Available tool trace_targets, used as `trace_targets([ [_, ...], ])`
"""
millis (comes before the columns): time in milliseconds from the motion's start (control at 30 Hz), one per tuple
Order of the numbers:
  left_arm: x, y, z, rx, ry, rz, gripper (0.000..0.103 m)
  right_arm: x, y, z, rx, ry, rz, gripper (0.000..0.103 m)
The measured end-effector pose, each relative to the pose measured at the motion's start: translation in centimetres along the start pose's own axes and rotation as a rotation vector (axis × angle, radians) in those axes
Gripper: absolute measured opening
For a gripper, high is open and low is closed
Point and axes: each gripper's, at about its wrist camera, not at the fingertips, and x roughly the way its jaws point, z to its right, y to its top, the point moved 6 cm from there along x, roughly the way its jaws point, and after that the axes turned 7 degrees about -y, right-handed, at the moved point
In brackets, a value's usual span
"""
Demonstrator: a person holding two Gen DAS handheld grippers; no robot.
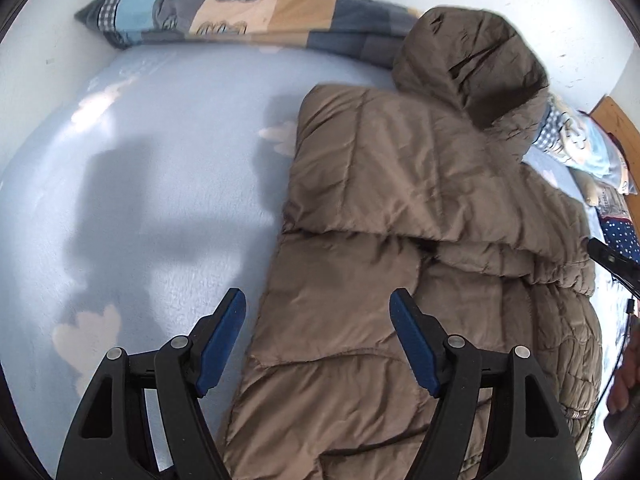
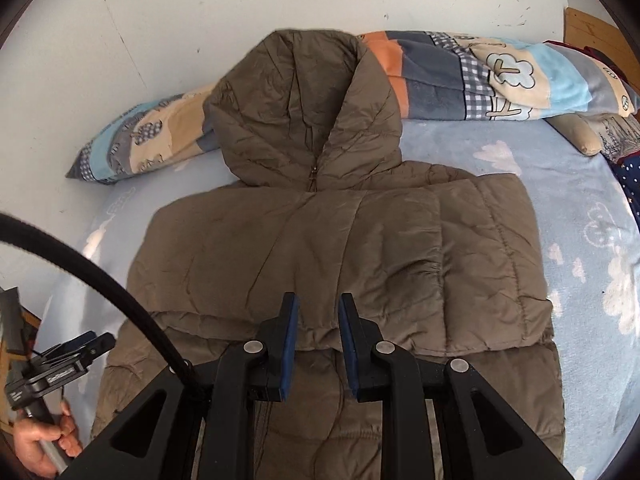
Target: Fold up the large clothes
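A brown hooded puffer jacket point(image 1: 420, 208) lies flat on the light blue bed sheet point(image 1: 168, 160), both sleeves folded across its chest, the hood toward the wall. It fills the middle of the right wrist view point(image 2: 320, 256). My left gripper point(image 1: 318, 304) is wide open and empty, hovering over the jacket's left edge. My right gripper point(image 2: 319, 308) hovers above the folded sleeves' cuffs with its jaws a narrow gap apart and nothing between them. The left gripper also shows at the lower left of the right wrist view point(image 2: 86, 342).
A patchwork blanket point(image 2: 500, 76) is rolled along the white wall point(image 2: 160, 32) behind the hood. A wooden headboard point(image 2: 592, 28) and a dotted dark blue cloth point(image 2: 630, 176) are at the right. A black cable point(image 2: 100, 276) arcs over the left side.
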Motion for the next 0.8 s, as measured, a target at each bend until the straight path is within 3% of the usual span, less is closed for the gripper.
trace_targets([
  [133,1.4,-0.8,-1.5,-0.019,0.043,-0.085,0.073,7.0,-1.5,-0.3,-0.037,-0.067,-0.196,0.023],
  [233,1.0,-0.8,-2.0,-0.027,0.031,-0.097,0.073,7.2,-1.7,0.2,0.001,-0.042,-0.200,0.023],
  [333,-0.8,-0.4,-2.3,-0.042,0.010,-0.058,0.073,3.3,-1.5,0.9,0.034,0.031,-0.162,0.025],
  [467,-3.7,-1.1,-3.1,-0.083,-0.081,-0.029,0.074,-5.2,-3.1,3.4,0.079,0.114,-0.082,0.042],
  [533,-5.0,-2.0,-3.7,-0.087,-0.116,-0.024,0.074,-9.2,-4.9,4.6,0.070,0.130,-0.062,0.044],
  [667,-7.8,-6.0,-5.3,-0.067,-0.140,-0.013,0.074,-16.1,-10.9,9.3,0.124,0.138,-0.020,0.045],
  [733,-8.5,-8.2,-6.6,-0.108,-0.173,-0.026,0.074,-18.0,-14.7,12.3,0.181,0.129,-0.011,0.045],
  [800,-9.5,-11.6,-8.1,-0.190,-0.251,-0.046,0.074,-18.6,-18.5,15.4,0.257,0.138,-0.028,0.045],
])
